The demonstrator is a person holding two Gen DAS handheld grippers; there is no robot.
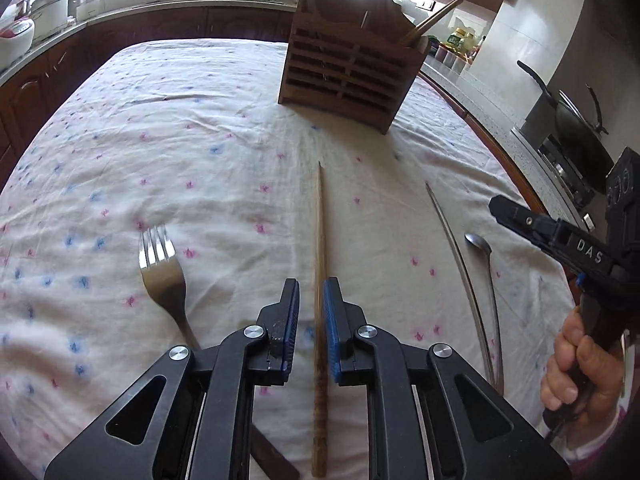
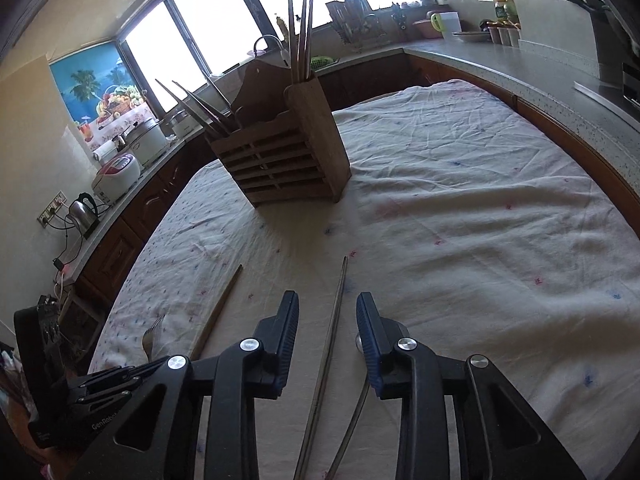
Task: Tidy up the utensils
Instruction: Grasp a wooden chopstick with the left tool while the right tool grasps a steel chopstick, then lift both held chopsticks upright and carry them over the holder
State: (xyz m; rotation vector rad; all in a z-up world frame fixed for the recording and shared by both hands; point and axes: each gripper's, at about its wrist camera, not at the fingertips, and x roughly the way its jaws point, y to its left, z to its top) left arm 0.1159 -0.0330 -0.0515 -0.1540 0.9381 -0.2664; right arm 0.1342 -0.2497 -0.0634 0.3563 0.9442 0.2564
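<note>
Left gripper (image 1: 311,300) jaws slightly parted, straddling a wooden chopstick (image 1: 319,280) that lies flat on the floral tablecloth (image 1: 200,140); pads not touching it. Right gripper (image 2: 328,312) wide open above a metal chopstick (image 2: 334,336), spoon (image 1: 486,272) just beside. Fork (image 1: 164,276) left of the wooden chopstick; wooden utensil holder (image 1: 344,72) stands well beyond, already holding chopsticks.

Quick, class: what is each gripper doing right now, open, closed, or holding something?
Left gripper: open, fingers astride the wooden chopstick, not clamped.
Right gripper: open, over the metal chopstick, holding nothing.
</note>
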